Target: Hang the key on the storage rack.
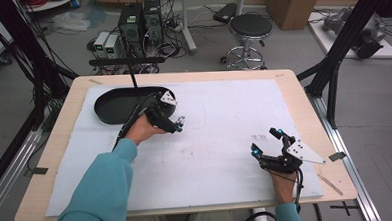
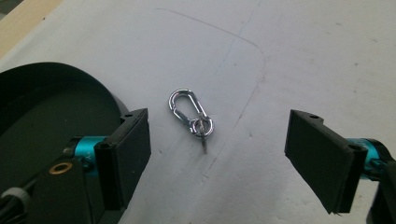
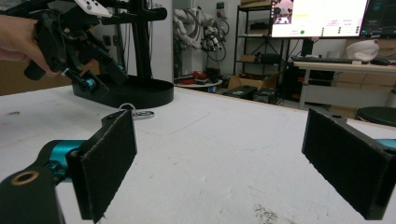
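Note:
A small silver carabiner clip (image 2: 191, 114) with a ring on its end lies flat on the white mat (image 2: 303, 56). My left gripper (image 2: 219, 154) hangs over it, its jaws standing wide on either side of the clip without touching it. From above, the left gripper (image 1: 177, 125) sits just right of a black oval tray (image 1: 115, 107), with the clip (image 1: 181, 119) at its tips. My right gripper (image 1: 266, 141) rests open near the front right of the mat, with nothing between its jaws. Its own view looks across the mat at the clip (image 3: 140, 113) and the left gripper (image 3: 93, 84).
The black tray (image 2: 37, 107) lies close to the left jaw. A thin black stand (image 1: 131, 68) rises from the tray's far side. The wooden table edge (image 1: 188, 208) runs along the front. A stool (image 1: 250, 28) and computer boxes stand on the floor beyond.

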